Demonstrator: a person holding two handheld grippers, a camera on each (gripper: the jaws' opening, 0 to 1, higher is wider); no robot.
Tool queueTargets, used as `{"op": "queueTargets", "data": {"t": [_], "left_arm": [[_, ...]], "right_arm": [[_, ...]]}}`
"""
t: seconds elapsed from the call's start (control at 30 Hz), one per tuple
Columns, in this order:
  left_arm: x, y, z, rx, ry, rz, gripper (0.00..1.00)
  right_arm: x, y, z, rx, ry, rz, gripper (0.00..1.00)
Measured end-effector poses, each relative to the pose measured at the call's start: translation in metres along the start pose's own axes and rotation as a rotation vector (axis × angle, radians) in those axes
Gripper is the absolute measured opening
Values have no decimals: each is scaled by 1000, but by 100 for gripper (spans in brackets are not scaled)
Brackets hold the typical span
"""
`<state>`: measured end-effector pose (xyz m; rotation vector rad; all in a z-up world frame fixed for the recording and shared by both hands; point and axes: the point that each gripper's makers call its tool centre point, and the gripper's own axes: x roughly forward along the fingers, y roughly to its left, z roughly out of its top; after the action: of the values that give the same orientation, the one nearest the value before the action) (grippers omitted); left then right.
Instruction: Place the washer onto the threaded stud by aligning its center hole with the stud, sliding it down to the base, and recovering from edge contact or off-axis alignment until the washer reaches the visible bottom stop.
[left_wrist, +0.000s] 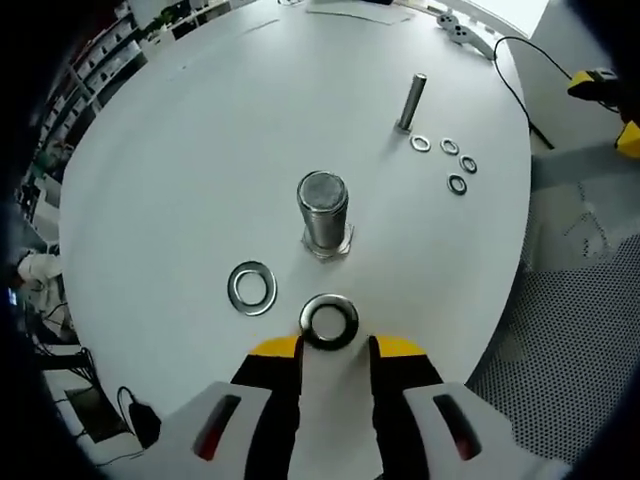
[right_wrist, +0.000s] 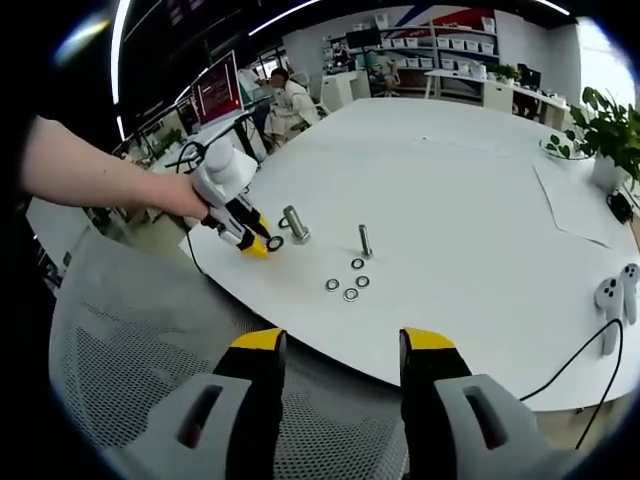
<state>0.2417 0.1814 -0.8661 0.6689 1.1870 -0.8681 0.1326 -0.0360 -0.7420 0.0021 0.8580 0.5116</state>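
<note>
On a round white table (left_wrist: 200, 150), the left gripper (left_wrist: 335, 352) pinches a large steel washer (left_wrist: 329, 322) between its yellow-tipped jaws, near the table's close edge. The jaws stand parted only by the washer's width, and whether the ring lies on the tabletop or hangs just above it cannot be told. It sits just short of a thick threaded stud (left_wrist: 323, 212), upright on a hex base. A second large washer (left_wrist: 252, 287) lies flat beside it. Toward the far edge stands a slimmer stud (left_wrist: 410, 102) with four small washers (left_wrist: 448, 160) scattered at its foot.

In the right gripper view, the right gripper (right_wrist: 342, 345) hangs wide open and empty off the table's edge, over a grey mesh chair back (right_wrist: 130, 340). A person's bare forearm (right_wrist: 100, 175) guides the other tool. Screens and shelves beyond are too blurred to read.
</note>
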Motion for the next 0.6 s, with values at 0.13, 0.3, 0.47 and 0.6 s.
{"op": "queueTargets", "data": {"t": [0.13, 0.3, 0.47, 0.6], "left_arm": [[2, 2, 2, 19, 16, -5, 27], [3, 4, 4, 1, 23, -3, 26], [3, 5, 5, -12, 33, -6, 26], [4, 8, 5, 1, 65, -3, 22]], "right_arm": [[0, 0, 0, 1, -1, -2, 48], [0, 0, 0, 4, -3, -1, 48], [0, 1, 0, 0, 0, 2, 48], [0, 1, -1, 3, 0, 3, 48]]}}
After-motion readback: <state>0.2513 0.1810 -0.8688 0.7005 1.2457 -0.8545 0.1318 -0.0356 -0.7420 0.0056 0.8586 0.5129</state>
